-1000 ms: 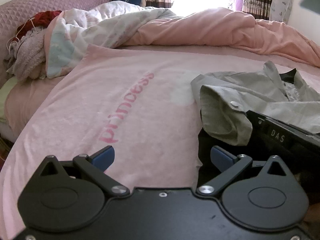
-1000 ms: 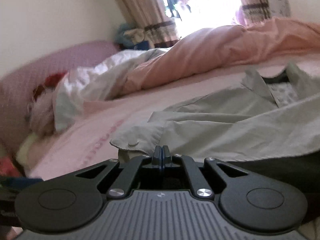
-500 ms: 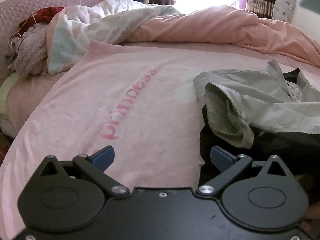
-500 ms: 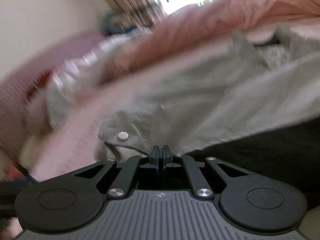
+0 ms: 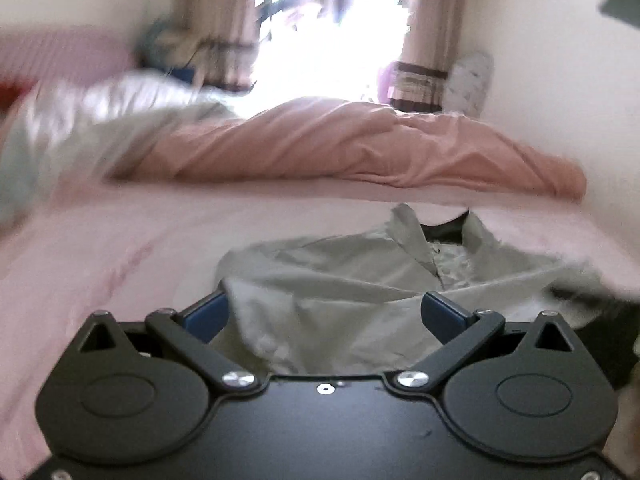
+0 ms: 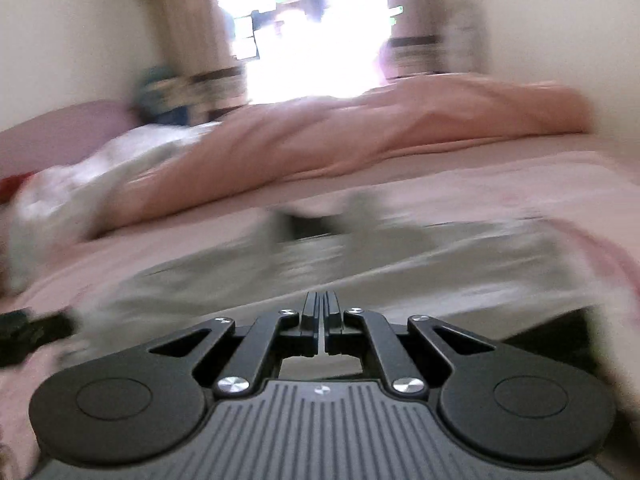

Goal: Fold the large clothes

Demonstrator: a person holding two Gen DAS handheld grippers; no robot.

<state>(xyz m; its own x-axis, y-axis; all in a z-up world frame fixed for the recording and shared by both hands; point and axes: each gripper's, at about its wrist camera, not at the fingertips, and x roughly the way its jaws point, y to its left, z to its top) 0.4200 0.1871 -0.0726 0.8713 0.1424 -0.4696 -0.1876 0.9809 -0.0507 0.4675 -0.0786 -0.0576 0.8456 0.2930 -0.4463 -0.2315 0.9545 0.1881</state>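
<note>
A light grey collared jacket with a dark lining lies crumpled on the pink bed sheet. My left gripper is open, its blue pads on either side of a bunched grey sleeve or hem close in front of it. In the right wrist view the jacket is a blurred grey band across the bed. My right gripper is shut, its jaws pressed together at the jacket's near edge; whether cloth is pinched between them I cannot tell.
A rumpled pink duvet lies across the far side of the bed, with a pale patterned quilt at the left. A bright window with curtains is behind. A white wall borders the right.
Both grippers swung fast; both views are now blurred. The left gripper moved right, over the jacket, so grey cloth now lies between its open pads. The right gripper stayed shut.
</note>
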